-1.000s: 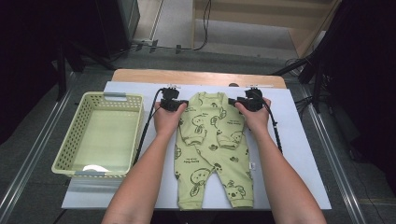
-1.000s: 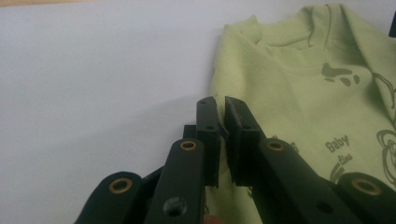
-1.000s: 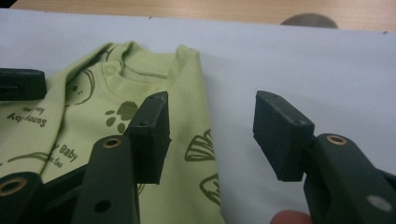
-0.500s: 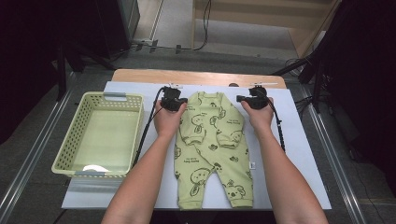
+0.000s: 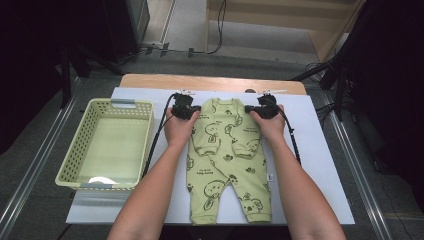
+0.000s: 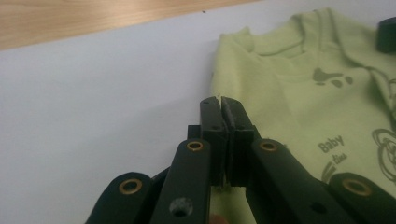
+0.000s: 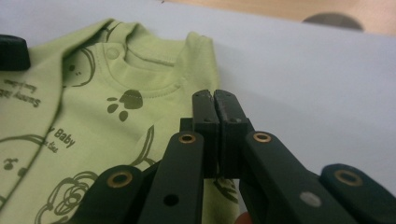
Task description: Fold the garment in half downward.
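1. Lying flat on the white sheet (image 5: 320,165), the green baby romper (image 5: 227,165) is being kept face up, collar toward the far edge, just right of the green basket (image 5: 107,142).
2. The romper's left shoulder edge is being pinched by the left gripper (image 6: 220,100), its jaws pressed together on the fabric.
3. The right shoulder edge is being clamped by the right gripper (image 7: 215,95), whose jaws have just been closing on the cloth.
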`<state>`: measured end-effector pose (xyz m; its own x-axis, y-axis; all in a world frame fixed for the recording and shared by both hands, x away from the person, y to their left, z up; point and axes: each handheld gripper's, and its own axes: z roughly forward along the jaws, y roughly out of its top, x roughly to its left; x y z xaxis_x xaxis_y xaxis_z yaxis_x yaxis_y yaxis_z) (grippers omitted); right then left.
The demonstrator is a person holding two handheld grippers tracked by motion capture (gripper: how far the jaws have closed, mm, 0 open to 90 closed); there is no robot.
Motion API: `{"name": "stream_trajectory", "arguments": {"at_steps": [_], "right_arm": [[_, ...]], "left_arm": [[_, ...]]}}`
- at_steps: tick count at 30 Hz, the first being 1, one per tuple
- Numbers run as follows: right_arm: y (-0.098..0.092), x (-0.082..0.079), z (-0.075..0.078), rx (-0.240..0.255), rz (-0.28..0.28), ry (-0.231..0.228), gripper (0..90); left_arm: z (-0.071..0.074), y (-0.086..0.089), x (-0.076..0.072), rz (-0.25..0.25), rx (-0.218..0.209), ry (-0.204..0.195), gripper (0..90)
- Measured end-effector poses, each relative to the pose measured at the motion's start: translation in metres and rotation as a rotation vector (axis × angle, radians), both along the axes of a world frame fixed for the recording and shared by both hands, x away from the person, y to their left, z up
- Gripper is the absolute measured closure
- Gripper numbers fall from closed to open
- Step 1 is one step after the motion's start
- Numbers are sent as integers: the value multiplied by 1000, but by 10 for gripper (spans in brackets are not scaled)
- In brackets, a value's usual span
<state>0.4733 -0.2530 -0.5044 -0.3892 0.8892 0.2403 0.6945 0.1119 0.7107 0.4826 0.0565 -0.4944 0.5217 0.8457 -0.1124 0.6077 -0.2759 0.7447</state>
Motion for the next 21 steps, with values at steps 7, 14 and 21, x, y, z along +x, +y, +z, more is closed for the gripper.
{"name": "stream_trajectory", "arguments": {"at_steps": [7, 14, 21], "right_arm": [[-6, -4, 26, -34, -49, -138, 870], [-12, -15, 43, -13, -29, -199, 865], [-13, -37, 38, -18, 34, -229, 863]], "left_arm": [[19, -4, -5, 54, -30, -99, 887], [37, -6, -15, 25, -116, -158, 877], [38, -6, -35, -20, -126, -172, 876]]}}
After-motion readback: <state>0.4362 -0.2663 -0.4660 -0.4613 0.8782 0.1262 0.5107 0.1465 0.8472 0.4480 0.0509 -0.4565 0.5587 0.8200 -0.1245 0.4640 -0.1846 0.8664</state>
